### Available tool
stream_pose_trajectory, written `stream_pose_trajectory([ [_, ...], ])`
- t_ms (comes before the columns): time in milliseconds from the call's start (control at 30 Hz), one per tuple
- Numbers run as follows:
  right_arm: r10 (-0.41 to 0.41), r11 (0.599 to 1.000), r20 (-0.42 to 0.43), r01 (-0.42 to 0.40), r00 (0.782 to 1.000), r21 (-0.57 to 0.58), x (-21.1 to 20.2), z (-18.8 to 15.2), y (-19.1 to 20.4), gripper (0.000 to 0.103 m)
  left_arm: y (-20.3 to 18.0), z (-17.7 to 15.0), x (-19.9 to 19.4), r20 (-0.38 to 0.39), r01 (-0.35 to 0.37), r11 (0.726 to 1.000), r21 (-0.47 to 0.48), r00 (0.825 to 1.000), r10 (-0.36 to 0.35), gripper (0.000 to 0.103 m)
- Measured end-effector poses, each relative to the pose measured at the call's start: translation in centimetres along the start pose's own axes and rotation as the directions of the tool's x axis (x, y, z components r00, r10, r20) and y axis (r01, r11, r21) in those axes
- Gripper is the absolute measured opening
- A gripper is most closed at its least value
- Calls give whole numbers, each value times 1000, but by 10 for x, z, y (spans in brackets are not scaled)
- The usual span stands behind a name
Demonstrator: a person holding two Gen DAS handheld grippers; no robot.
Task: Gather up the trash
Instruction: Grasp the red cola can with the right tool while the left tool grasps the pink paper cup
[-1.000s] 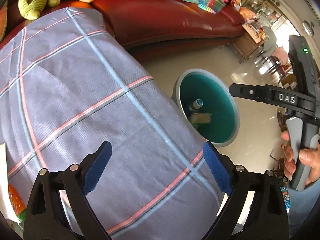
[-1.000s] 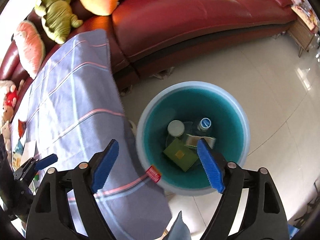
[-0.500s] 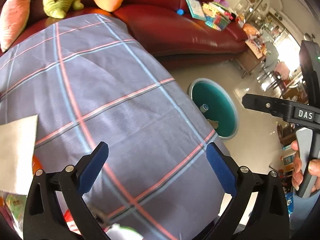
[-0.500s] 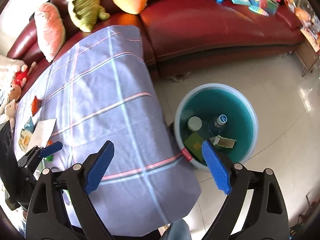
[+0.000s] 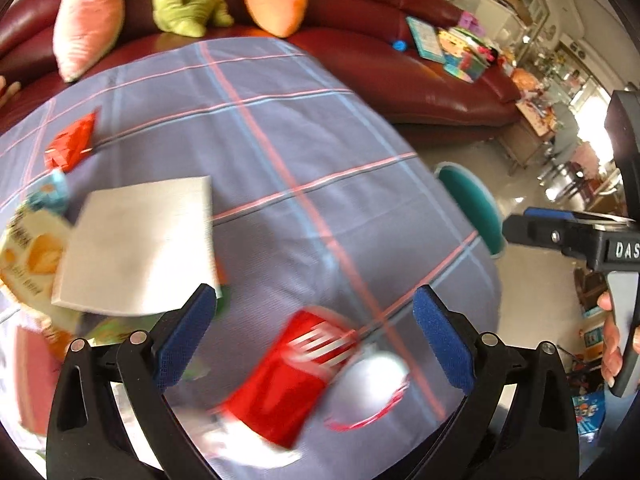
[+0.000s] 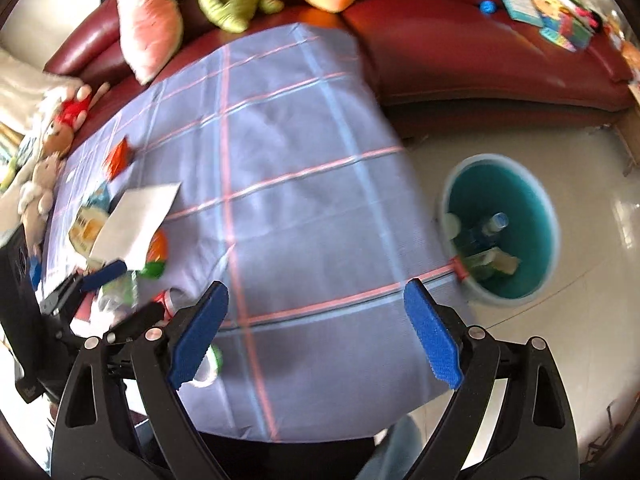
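Note:
My left gripper (image 5: 314,340) stands open above a red drink can (image 5: 288,380) lying on its side on the plaid tablecloth (image 5: 300,140); the pads are apart from the can. A white paper sheet (image 5: 136,248), a red wrapper (image 5: 72,144) and a yellow snack packet (image 5: 28,248) lie to the left. My right gripper (image 6: 316,336) is open and empty over the cloth (image 6: 300,200). The teal bin (image 6: 520,188) stands on the floor to the right and holds bottles and cartons. In the right wrist view the left gripper (image 6: 124,296) hangs over the litter pile, where the can (image 6: 166,300) peeks out.
A red sofa (image 5: 400,80) with plush cushions (image 5: 88,16) curves behind the table. Soft toys (image 6: 60,128) sit at the table's left end. Books (image 6: 540,4) lie on the sofa. A hand (image 5: 612,344) holds the right gripper (image 5: 560,236) beside the bin (image 5: 476,208).
Both views have swung left, from the bin over to the table top. The can, paper and wrappers have come into view under the left gripper. The bin has slid to the right.

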State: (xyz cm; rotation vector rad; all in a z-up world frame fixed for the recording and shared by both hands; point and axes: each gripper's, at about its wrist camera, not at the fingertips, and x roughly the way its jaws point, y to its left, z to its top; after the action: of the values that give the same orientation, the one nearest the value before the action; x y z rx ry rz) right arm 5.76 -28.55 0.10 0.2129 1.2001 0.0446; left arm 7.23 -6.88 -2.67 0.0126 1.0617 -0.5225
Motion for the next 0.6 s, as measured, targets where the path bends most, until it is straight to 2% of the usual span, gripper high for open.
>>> stream_pose_trajectory([
  [133, 52, 998, -63, -55, 997, -43, 20, -10, 37, 85, 32, -15, -16, 7, -63, 998, -12, 998, 64, 99],
  [300, 116, 990, -152, -127, 982, -62, 40, -25, 75, 85, 70, -31, -37, 13, -124, 992, -34, 992, 125, 99],
  [533, 106, 985, -199, -129, 974, -111, 51, -42, 111, 85, 119, -51, -65, 29, -200, 977, -76, 979, 203, 99],
  [600, 144, 982, -238, -168, 960, -86, 57, -45, 118, 77, 133, -56, -68, 23, -214, 972, -95, 976, 217, 99],
])
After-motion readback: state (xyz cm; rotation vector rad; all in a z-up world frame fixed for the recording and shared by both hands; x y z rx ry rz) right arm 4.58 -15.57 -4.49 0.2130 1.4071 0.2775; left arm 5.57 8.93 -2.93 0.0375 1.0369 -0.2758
